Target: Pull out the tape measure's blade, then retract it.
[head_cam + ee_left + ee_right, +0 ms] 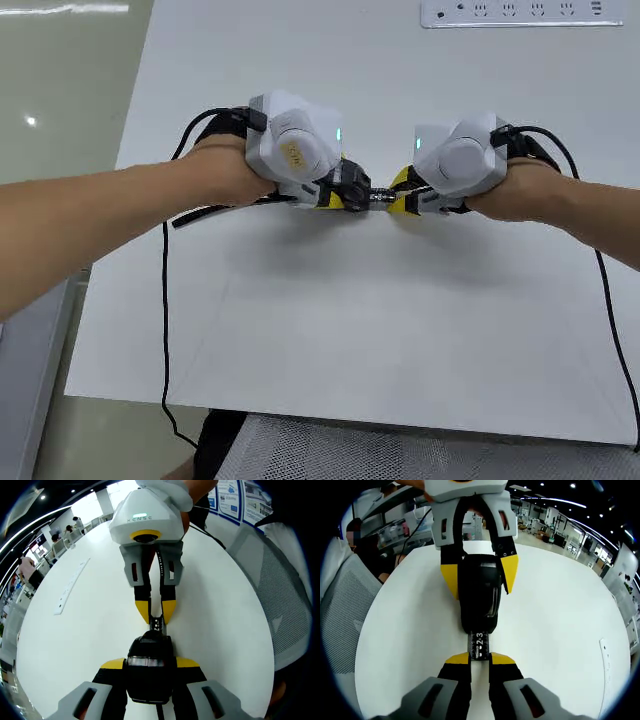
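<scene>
A black tape measure (348, 186) is held just above the white table (400, 330). My left gripper (338, 192) is shut on its case (149, 667), one yellow-tipped finger on each side. A short stretch of blade (479, 645), printed with numbers, sticks out of the case (480, 597). My right gripper (480, 658) is shut on that blade near its end, and its tips (155, 611) face the left gripper a few centimetres off. In the head view my right gripper (402, 198) almost meets the left one.
A white power strip (520, 12) lies at the table's far edge. A grey mesh chair (400, 450) stands at the near edge. Black cables (165, 300) hang from both grippers. People and desks fill the room behind (65, 532).
</scene>
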{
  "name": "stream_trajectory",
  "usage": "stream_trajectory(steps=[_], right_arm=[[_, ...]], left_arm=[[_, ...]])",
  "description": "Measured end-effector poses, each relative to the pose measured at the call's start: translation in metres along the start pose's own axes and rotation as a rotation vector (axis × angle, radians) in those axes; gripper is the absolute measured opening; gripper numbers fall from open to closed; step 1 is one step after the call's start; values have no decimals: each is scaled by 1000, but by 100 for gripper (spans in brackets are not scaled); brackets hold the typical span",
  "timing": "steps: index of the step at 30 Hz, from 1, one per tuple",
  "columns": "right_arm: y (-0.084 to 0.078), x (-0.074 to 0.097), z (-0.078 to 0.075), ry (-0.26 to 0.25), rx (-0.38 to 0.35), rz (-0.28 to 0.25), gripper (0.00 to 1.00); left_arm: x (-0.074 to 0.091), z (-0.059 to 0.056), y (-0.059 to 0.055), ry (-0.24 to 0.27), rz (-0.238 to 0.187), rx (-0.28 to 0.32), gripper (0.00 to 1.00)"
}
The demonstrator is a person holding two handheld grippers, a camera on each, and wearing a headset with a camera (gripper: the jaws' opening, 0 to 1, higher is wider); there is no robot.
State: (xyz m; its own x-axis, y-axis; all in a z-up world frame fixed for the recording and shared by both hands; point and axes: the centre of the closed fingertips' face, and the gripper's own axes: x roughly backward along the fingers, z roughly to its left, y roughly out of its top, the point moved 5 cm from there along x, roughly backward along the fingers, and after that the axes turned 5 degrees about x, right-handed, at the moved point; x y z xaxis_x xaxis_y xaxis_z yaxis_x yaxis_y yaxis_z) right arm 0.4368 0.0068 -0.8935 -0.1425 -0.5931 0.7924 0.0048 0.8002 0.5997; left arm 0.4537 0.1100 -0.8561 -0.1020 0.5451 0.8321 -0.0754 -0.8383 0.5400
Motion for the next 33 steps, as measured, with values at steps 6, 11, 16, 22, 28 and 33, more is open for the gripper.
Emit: stream_trajectory(steps=[6, 11, 16, 22, 28, 33], right_arm=[[-7, 8, 2, -6, -10, 0, 11], [-11, 12, 3, -10, -17, 6, 11], [-16, 15, 3, -12, -22, 12, 11], [-22, 16, 4, -17, -32, 15, 11], [-27, 18, 3, -18, -41, 12, 11], [-32, 23, 4, -20, -47, 11, 11]], left_arm=[[-1, 1, 0, -1, 2, -1, 31], [-2, 1, 0, -1, 2, 1, 31], [-3, 1, 0, -2, 2, 3, 31], [-3, 1, 0, -2, 4, 5, 31], [-3, 1, 0, -1, 6, 6, 31], [-3, 1, 0, -1, 8, 6, 31]])
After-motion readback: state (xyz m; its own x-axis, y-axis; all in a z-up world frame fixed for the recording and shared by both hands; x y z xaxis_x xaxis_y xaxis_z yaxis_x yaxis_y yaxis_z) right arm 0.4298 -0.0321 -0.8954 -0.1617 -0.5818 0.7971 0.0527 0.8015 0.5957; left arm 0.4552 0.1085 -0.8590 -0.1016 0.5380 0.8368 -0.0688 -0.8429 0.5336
